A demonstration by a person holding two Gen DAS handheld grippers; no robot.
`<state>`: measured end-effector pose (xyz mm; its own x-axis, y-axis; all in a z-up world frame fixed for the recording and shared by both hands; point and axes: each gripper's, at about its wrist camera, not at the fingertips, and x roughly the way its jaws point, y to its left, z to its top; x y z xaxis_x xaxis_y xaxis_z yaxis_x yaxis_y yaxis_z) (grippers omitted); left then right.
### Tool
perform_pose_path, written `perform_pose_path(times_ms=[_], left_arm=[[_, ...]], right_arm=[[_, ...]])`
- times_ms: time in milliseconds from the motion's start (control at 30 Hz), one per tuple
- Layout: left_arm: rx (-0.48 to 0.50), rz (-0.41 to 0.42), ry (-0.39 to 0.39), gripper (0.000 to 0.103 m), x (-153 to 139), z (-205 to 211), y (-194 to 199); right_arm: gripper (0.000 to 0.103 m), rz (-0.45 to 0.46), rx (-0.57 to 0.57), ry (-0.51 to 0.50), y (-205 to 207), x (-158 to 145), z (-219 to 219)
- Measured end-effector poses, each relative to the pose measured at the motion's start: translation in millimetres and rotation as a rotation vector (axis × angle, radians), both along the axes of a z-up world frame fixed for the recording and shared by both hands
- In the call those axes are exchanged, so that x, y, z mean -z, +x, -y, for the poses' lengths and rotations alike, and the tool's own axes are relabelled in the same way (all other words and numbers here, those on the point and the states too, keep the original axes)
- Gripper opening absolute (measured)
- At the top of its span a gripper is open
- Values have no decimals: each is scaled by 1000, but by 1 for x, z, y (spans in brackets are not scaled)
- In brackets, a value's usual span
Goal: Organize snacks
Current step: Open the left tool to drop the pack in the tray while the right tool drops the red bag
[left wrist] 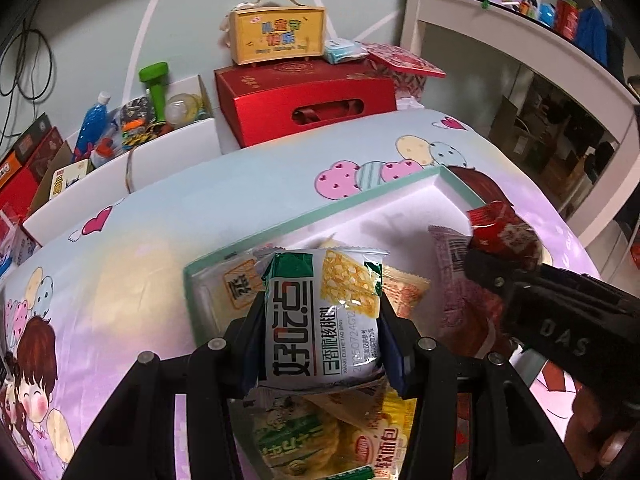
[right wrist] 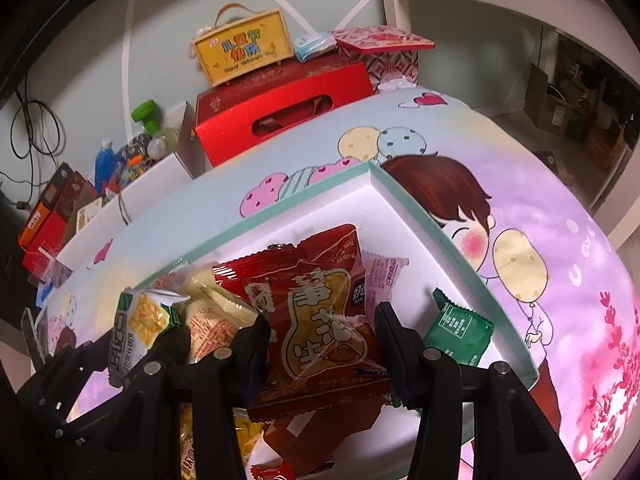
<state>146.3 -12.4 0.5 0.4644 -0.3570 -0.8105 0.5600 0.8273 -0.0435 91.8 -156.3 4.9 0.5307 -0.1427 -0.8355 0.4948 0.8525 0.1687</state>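
Pinching: left tongs [left wrist: 322,320] walnut-cake packet [left wrist: 320,316] lengthwise | right tongs [right wrist: 322,344] peanut packet [right wrist: 320,320] upright

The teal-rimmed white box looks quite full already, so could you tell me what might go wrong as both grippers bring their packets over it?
1. The left gripper and right gripper are close together over the teal-rimmed white box; they could collide.
2. The red peanut packet and the white-and-green biscuit packet may land on piled snacks and slide off.
3. The dark green sachet lies near the rim and could be knocked out.

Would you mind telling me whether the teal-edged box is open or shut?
Open: the teal-edged box has no lid on, and its white inside shows with snack packets in it.
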Motion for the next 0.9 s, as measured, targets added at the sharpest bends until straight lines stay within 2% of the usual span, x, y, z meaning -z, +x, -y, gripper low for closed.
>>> perform_pose_path(times_ms=[200, 333, 467, 600, 733, 900], left_arm=[[0, 4, 13, 53, 0, 0, 1], [-14, -4, 8, 69, 1, -3, 4], [-10, 0, 3, 69, -2, -4, 4], [-6, 1, 1, 71, -4, -6, 4], [-7, 15, -11, 76, -11, -9, 2], [-1, 32, -20, 76, -20, -11, -1]], right_arm=[[54, -29, 6, 14, 2, 8, 1], [54, -50, 17, 14, 2, 11, 3], [54, -55, 12, 7, 2, 10, 2], [61, -48, 15, 7, 2, 7, 3], [61, -41, 10, 2, 1, 3, 3], [61, -30, 1, -2, -1, -2, 1]])
